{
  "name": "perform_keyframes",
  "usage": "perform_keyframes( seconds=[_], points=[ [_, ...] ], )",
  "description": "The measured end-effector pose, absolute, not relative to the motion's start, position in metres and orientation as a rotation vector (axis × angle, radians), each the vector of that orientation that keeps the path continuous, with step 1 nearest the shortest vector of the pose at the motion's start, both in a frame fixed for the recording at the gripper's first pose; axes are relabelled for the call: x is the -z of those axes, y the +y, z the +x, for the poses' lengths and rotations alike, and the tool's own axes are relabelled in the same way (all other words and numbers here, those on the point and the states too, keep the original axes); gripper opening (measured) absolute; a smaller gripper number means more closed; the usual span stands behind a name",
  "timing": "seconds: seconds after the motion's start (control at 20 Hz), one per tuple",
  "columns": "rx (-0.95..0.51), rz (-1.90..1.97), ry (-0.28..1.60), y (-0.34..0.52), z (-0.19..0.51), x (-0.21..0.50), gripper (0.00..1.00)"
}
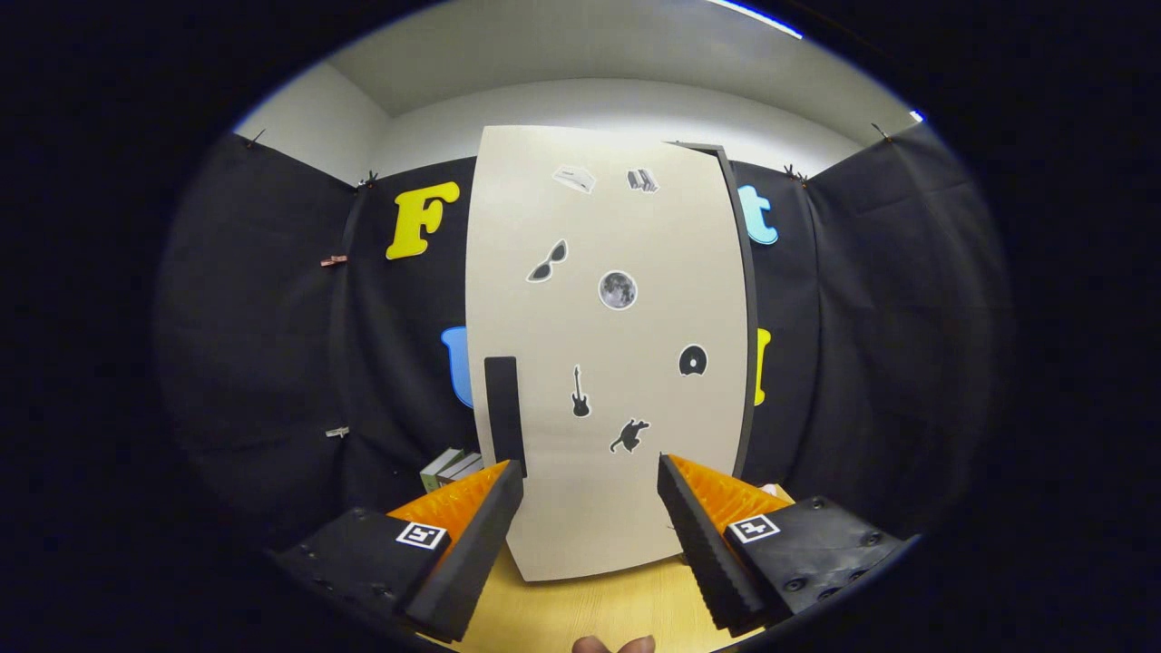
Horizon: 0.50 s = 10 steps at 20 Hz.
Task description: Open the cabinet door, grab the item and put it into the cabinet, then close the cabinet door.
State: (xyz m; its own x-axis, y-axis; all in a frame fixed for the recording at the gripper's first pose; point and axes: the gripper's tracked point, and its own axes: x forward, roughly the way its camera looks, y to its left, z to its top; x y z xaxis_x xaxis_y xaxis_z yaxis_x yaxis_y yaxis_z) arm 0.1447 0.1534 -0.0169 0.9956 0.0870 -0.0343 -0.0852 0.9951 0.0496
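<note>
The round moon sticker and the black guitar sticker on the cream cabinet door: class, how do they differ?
The round moon sticker is a grey disc; the black guitar sticker is a slim upright silhouette. The moon sits higher, the guitar lower, nearer the open fingers. Both lie flat on the cream cabinet door.

Cabinet (pixel 617 363) on table (pixel 580 608), books (pixel 451 469) left.

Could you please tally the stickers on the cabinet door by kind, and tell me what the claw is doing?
Sunglasses sticker: 1
Moon sticker: 1
Disc sticker: 1
Guitar sticker: 1
Animal sticker: 1
Unclear stickers near the top: 2
Total: 7

The claw is open, facing the cabinet door.
</note>
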Motion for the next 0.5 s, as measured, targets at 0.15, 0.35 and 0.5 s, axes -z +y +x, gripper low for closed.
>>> perform_keyframes(
  seconds=[0.15, 0.35, 0.5],
  points=[
    [-0.090, 0.051, 0.035, 0.1545, 0.1411, 0.0163, 0.97],
    [-0.090, 0.051, 0.033, 0.1539, 0.1398, 0.0164, 0.97],
    [-0.083, 0.051, 0.033, 0.1532, 0.1395, 0.0173, 0.97]
  ],
)
